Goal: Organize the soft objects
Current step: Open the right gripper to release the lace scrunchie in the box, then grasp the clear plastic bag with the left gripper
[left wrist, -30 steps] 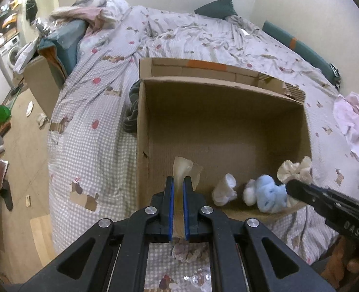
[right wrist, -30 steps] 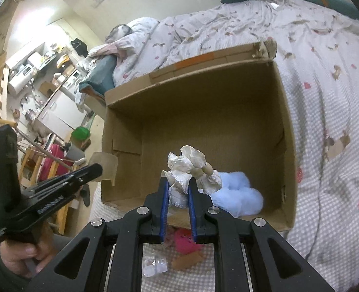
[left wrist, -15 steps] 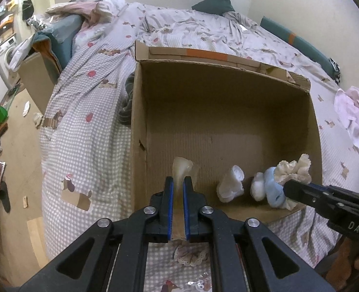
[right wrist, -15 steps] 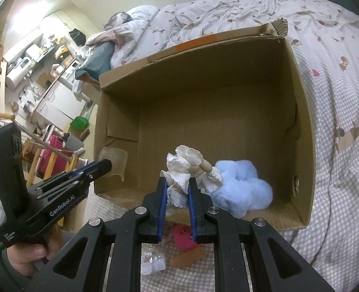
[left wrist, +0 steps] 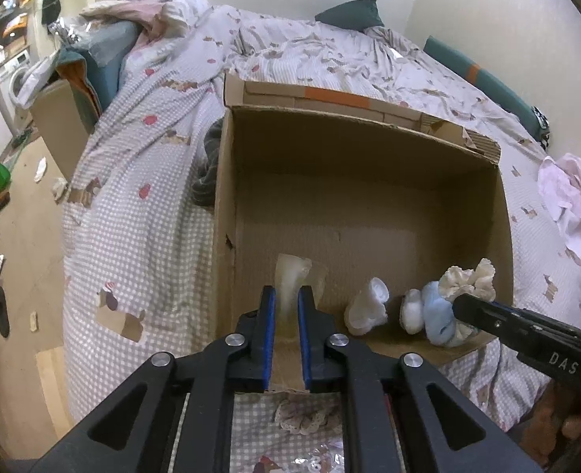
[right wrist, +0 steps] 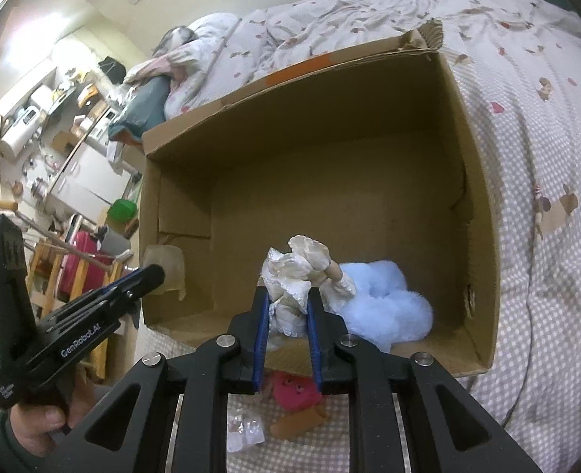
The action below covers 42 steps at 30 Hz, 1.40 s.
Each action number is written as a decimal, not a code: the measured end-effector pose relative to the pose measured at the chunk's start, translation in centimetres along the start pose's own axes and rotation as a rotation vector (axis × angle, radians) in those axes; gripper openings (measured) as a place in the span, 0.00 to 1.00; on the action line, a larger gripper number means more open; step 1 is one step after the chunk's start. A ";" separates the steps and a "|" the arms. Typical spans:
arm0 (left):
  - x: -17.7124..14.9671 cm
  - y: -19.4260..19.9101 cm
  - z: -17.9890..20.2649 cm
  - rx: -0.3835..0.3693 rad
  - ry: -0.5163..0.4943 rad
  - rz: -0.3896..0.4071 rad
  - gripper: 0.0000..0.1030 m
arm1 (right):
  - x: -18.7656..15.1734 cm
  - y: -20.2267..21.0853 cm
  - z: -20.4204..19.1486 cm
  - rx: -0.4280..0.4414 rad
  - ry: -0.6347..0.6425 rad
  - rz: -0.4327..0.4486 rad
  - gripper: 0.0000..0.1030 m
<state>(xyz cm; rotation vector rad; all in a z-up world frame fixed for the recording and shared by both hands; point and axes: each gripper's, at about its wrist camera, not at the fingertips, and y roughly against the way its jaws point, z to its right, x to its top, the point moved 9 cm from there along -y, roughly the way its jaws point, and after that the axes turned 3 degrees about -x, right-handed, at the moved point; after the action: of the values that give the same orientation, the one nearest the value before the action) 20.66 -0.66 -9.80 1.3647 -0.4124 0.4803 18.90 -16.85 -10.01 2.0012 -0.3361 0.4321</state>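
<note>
An open cardboard box point(left wrist: 369, 181) lies on the bed, also seen in the right wrist view point(right wrist: 330, 157). My left gripper point(left wrist: 287, 307) is shut on the box's near flap point(left wrist: 290, 276), a translucent taped strip at the front left edge. My right gripper point(right wrist: 288, 307) is shut on a cream frilly doll point(right wrist: 302, 264) and holds it over the box's front right part, above a light blue plush point(right wrist: 385, 299). In the left wrist view the doll point(left wrist: 468, 280), the blue plush point(left wrist: 436, 311) and a white sock point(left wrist: 369, 307) sit at the box's front right.
The box rests on a checked bedspread point(left wrist: 140, 213). A red soft toy point(right wrist: 296, 388), a brown piece point(right wrist: 302, 421) and a clear wrapper point(right wrist: 245, 429) lie in front of the box. Pink clothes point(left wrist: 566, 197) lie at the right. Cluttered furniture stands left of the bed.
Both grippers have moved forward, closer to the box, keeping their hold. The doll now hangs further over the box's inside, above the blue plush.
</note>
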 end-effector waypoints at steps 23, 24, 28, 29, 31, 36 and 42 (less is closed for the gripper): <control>0.6 0.9 0.5 0.036 -0.037 0.035 0.66 | 1.5 1.9 1.7 -0.047 -0.043 0.092 0.68; 0.4 0.6 0.6 0.028 -0.041 0.016 0.66 | 1.5 1.9 1.7 -0.047 -0.044 0.089 0.68; 0.1 0.7 0.0 0.033 -0.036 0.004 0.66 | 0.9 1.9 1.7 -0.056 -0.031 0.066 0.68; 0.1 0.8 -0.2 0.033 -0.027 0.006 0.66 | 0.7 2.0 1.7 -0.057 -0.031 0.063 0.68; 0.0 1.2 -0.5 0.028 -0.008 0.009 0.66 | 0.5 2.3 2.0 -0.064 -0.035 0.065 0.68; -0.4 2.6 -0.7 0.039 -0.001 0.021 0.66 | -0.1 2.9 3.0 -0.075 -0.078 0.059 0.68; -1.2 5.1 -1.1 0.043 -0.002 0.051 0.66 | -0.9 4.6 3.7 -0.133 -0.097 0.078 0.68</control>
<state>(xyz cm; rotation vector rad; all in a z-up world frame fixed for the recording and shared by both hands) 16.84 1.03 -6.44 1.3990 -0.4421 0.5324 16.76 -22.21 -8.31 1.8877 -0.4917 0.3530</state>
